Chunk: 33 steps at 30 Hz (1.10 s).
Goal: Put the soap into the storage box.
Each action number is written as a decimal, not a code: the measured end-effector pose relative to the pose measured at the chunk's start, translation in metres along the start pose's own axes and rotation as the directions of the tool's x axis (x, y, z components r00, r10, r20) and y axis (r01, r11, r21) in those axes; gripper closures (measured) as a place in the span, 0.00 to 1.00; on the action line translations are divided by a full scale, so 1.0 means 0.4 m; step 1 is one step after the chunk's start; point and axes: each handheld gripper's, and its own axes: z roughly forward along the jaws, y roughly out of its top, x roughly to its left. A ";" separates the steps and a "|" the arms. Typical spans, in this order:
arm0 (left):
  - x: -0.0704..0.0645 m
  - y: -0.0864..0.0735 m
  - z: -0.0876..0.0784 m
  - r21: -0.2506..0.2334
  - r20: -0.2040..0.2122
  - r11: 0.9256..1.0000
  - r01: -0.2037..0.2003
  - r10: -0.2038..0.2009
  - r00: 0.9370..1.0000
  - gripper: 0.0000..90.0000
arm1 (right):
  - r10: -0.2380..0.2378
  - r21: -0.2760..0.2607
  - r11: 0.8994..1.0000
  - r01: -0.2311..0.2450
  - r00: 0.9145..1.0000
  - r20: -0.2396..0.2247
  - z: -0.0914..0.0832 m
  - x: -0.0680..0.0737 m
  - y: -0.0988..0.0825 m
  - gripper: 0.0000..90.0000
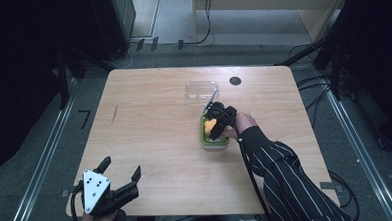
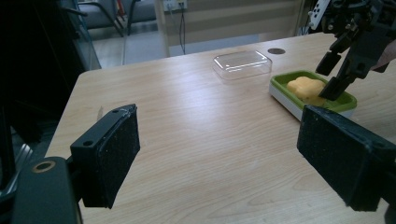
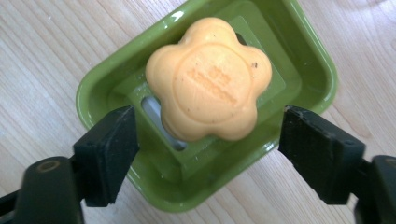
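Note:
An orange flower-shaped soap [image 3: 210,79] lies in a green soap dish [image 3: 93,93] right of the table's middle. My right gripper [image 3: 208,140] hangs just over the dish, its jaws open on either side of the soap and apart from it. From above, the right gripper [image 1: 218,120] covers part of the soap [image 1: 210,126] and the dish [image 1: 208,142]. My left gripper [image 1: 121,167] rests open at the near left corner of the table, nothing between its jaws. The left gripper view looks across to the dish [image 2: 280,86], the soap [image 2: 306,87] and the right gripper [image 2: 331,77].
A clear plastic lid [image 1: 201,89] lies on the wooden table [image 1: 149,122] just beyond the dish. A small black disc [image 1: 235,80] is set in the tabletop near the far edge. Cables and dark stands ring the table on the floor.

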 end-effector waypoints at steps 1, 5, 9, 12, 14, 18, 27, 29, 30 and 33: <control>0.001 0.000 0.000 -0.001 -0.001 1.000 0.003 -0.003 1.000 0.15 | 0.003 -0.002 1.000 -0.003 1.000 -0.002 -0.002 0.000 -0.002 0.19; 0.001 0.000 0.001 0.000 0.001 1.000 0.000 0.000 1.000 0.15 | 0.005 0.002 1.000 -0.005 1.000 -0.007 -0.012 -0.001 -0.011 0.15; 0.001 0.000 0.003 -0.001 0.002 1.000 0.003 -0.003 1.000 0.15 | 0.006 0.006 1.000 -0.006 1.000 -0.001 -0.024 0.000 -0.025 0.13; 0.000 0.001 0.004 0.000 0.003 1.000 -0.002 0.002 1.000 0.15 | 0.017 0.011 1.000 -0.017 1.000 -0.006 -0.034 0.000 -0.039 0.12; -0.001 0.001 0.004 -0.001 0.003 1.000 -0.001 0.001 1.000 0.15 | 0.020 0.006 1.000 -0.020 1.000 -0.005 -0.040 -0.001 -0.050 0.11; -0.002 0.002 0.005 0.000 0.002 1.000 -0.002 0.002 1.000 0.15 | 0.026 0.014 1.000 -0.026 1.000 -0.007 -0.051 -0.004 -0.071 0.08; -0.004 0.002 0.006 -0.001 0.003 1.000 -0.002 0.002 1.000 0.15 | 0.049 0.017 0.999 -0.049 0.999 -0.002 -0.066 -0.008 -0.119 0.05; -0.004 0.002 0.006 -0.001 0.004 1.000 -0.002 0.002 1.000 0.15 | 0.052 0.018 0.998 -0.052 0.999 0.000 -0.072 -0.008 -0.129 0.05; -0.003 0.002 0.006 0.000 0.004 1.000 -0.001 0.001 1.000 0.15 | 0.050 0.020 0.999 -0.050 0.999 0.001 -0.074 -0.009 -0.132 0.05; -0.004 0.002 0.006 -0.001 0.004 1.000 -0.002 0.002 1.000 0.15 | 0.055 0.025 0.998 -0.055 0.998 0.004 -0.074 -0.009 -0.147 0.05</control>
